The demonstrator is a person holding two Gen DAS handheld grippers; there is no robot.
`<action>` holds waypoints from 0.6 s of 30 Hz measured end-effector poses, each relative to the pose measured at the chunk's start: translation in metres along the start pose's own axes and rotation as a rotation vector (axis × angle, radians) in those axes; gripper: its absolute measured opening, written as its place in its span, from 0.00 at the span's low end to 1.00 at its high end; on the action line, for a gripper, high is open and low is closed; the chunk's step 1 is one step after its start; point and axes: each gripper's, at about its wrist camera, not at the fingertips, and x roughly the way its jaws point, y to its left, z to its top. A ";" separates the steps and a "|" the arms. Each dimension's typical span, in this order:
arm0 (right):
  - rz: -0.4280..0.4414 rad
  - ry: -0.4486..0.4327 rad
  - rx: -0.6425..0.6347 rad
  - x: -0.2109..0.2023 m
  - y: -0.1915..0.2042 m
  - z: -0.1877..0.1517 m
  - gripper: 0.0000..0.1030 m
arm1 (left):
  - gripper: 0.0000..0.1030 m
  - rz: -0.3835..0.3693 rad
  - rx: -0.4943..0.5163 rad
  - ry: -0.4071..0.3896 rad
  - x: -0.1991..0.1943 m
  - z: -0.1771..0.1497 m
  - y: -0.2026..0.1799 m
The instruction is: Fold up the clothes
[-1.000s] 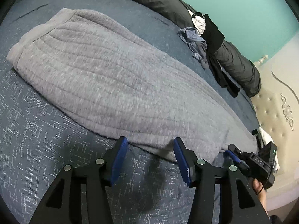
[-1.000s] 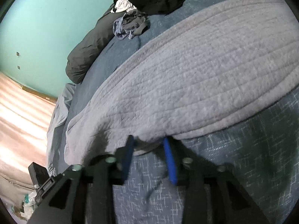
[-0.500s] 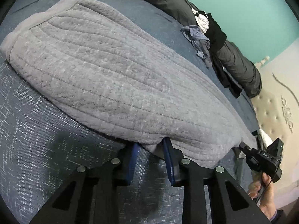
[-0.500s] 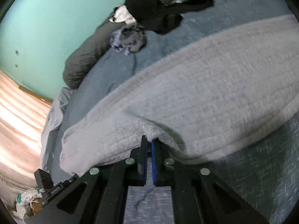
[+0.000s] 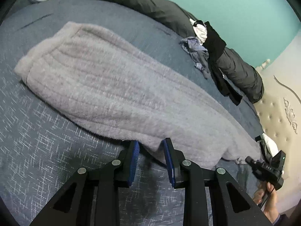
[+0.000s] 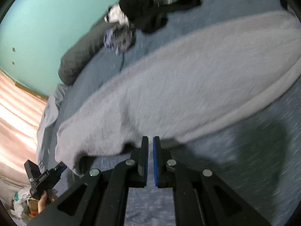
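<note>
Left tool (image 5: 150, 143) now wider apart at grey blanket (image 5: 112, 86) edge; right tool (image 6: 150, 141) nearly closed, grip unclear.

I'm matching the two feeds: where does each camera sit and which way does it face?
Left wrist: behind the left gripper, facing the grey blanket; the right gripper and hand show.
Right wrist: behind the right gripper, facing the blanket's near edge; the left gripper shows.
Shared: blanket, bed, clothes pile.

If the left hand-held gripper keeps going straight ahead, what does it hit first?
The near edge of the grey blanket. The left hand-held gripper is open, and a fold of that edge already sits between its fingertips, above the blue bedspread.
</note>
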 end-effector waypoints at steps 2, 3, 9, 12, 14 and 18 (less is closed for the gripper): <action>-0.010 -0.009 0.017 -0.001 -0.006 0.009 0.09 | 0.28 0.004 0.012 -0.018 -0.005 0.001 -0.005; 0.000 0.005 0.032 0.003 -0.008 0.011 0.09 | 0.28 0.006 0.016 -0.028 -0.007 0.002 -0.008; -0.029 0.058 0.043 0.030 -0.013 0.015 0.27 | 0.29 0.021 0.068 -0.073 -0.015 0.008 -0.021; -0.067 0.005 0.032 0.013 -0.024 0.023 0.27 | 0.29 0.011 0.064 -0.055 -0.008 0.007 -0.020; -0.097 -0.068 0.014 -0.016 -0.039 0.036 0.27 | 0.29 -0.002 0.052 -0.043 -0.004 0.006 -0.019; -0.225 -0.170 0.081 -0.070 -0.095 0.068 0.29 | 0.29 -0.016 0.070 -0.038 -0.002 0.003 -0.027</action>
